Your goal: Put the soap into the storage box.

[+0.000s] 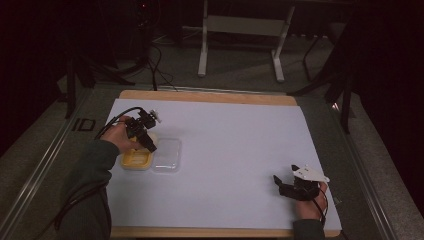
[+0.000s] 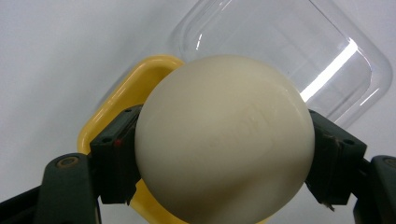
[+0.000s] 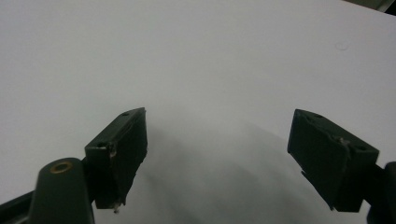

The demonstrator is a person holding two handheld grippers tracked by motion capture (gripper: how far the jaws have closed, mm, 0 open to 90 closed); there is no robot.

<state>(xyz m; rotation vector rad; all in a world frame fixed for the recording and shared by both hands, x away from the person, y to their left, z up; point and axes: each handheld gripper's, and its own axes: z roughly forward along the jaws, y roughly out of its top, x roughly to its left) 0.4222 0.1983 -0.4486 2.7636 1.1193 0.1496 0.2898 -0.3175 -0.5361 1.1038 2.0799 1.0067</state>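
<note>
A cream-white egg-shaped ball (image 2: 224, 140) sits between the jaws of my left gripper (image 2: 224, 158), which is shut on it, both pads pressing its sides. Beneath it lies a yellow tray (image 2: 116, 100), and beside that a clear plastic container (image 2: 289, 42). In the high view my left gripper (image 1: 147, 142) hovers over the yellow tray (image 1: 134, 161) at the left of the white mat, with the clear container (image 1: 167, 155) just to its right. My right gripper (image 1: 281, 184) rests low at the mat's front right; its jaws (image 3: 217, 154) stand wide open over bare white surface.
The white mat (image 1: 225, 150) covers a wooden board (image 1: 210, 96) on the table. Beyond the far edge stand white table legs (image 1: 202, 45) and loose cables (image 1: 155, 65) on a dark floor.
</note>
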